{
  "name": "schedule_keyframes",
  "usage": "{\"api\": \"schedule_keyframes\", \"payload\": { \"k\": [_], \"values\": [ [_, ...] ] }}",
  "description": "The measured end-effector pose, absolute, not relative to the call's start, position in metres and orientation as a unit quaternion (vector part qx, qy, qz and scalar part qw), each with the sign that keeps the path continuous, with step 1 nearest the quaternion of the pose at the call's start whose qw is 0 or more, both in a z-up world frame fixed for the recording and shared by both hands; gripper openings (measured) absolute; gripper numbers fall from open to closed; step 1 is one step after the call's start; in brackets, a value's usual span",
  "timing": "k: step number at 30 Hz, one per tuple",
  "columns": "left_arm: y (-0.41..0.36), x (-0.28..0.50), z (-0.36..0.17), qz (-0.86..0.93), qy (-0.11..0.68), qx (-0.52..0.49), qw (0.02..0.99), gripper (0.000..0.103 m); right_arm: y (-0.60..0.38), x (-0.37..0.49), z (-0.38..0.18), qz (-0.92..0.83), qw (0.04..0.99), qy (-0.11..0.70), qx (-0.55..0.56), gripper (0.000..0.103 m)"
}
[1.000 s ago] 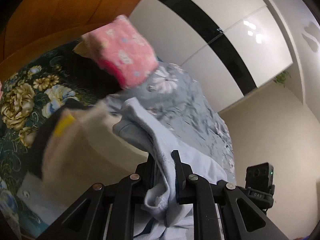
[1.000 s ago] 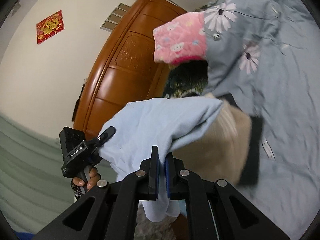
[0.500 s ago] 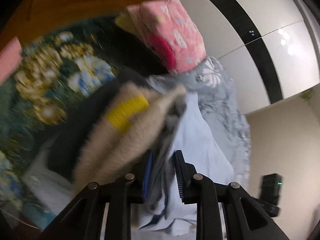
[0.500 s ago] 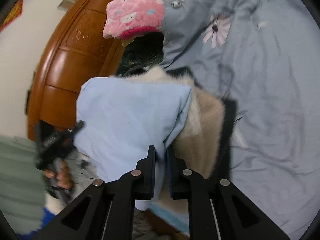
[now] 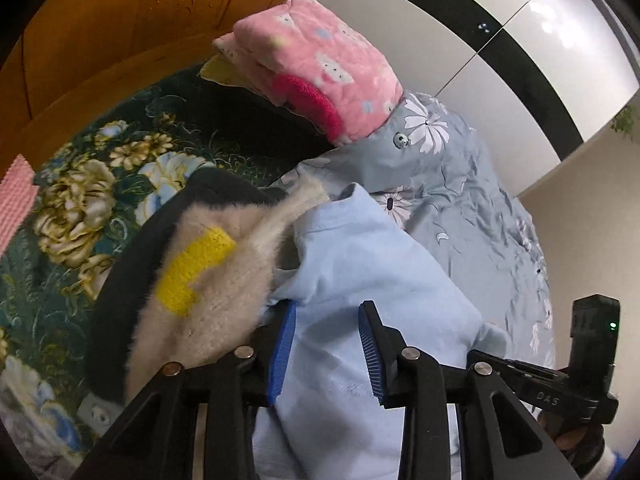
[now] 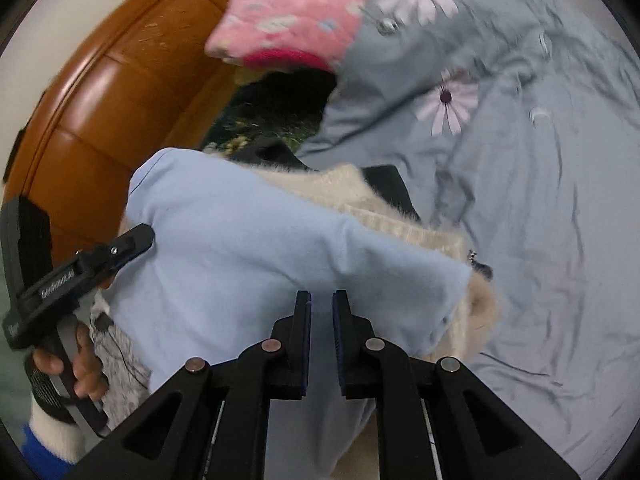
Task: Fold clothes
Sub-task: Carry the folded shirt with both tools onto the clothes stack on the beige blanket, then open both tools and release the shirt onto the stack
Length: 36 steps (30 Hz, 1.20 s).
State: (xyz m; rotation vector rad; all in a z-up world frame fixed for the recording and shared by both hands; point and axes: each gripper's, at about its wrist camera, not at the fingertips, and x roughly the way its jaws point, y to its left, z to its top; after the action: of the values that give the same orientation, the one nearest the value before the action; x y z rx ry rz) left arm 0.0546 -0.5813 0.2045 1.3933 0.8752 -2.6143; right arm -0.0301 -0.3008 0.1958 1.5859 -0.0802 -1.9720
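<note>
A light blue garment (image 5: pixel 372 264) lies folded on top of a fuzzy beige sweater (image 5: pixel 208 296) with a yellow patch and dark trim, on the bed. My left gripper (image 5: pixel 326 344) sits low over the blue cloth at its near edge. Its jaws are opening, and the cloth lies between the blue pads without being pressed. In the right wrist view the same garment (image 6: pixel 248 248) covers the beige sweater (image 6: pixel 384 208). My right gripper (image 6: pixel 321 304) holds a narrow slit filled with blue cloth at the garment's front edge. The left gripper (image 6: pixel 136 240) rests at the garment's left side.
A folded pink quilted piece (image 5: pixel 320 64) sits on a grey-blue flowered duvet (image 6: pixel 540 200) near the wooden headboard (image 6: pixel 100 104). A dark floral blanket (image 5: pixel 88 184) spreads to the left. A person's hand (image 6: pixel 80 368) grips the left tool's handle.
Both grippers came down and the blue garment, which hung between them, now lies flat on the beige sweater. The left jaws have spread apart off the cloth.
</note>
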Motion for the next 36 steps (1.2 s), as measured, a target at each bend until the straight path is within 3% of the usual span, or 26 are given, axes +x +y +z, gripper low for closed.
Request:
{"api": "schedule_keyframes", "payload": {
  "k": [9, 20, 36],
  "values": [
    [-0.596, 0.011, 0.184, -0.883, 0.212, 0.419, 0.016, 0.034, -0.337, -0.072, 0.188, -0.773, 0.288, -0.012, 0.565, 0.01],
    [-0.573, 0.011, 0.167, -0.923, 0.158, 0.349, 0.042, 0.034, -0.326, -0.056, 0.17, -0.824, 0.27, -0.017, 0.498, 0.011],
    [-0.576, 0.043, 0.2, -0.898, 0.245, 0.362, 0.045, 0.036, -0.319, -0.038, 0.194, -0.82, 0.271, -0.004, 0.505, 0.011]
  ]
}}
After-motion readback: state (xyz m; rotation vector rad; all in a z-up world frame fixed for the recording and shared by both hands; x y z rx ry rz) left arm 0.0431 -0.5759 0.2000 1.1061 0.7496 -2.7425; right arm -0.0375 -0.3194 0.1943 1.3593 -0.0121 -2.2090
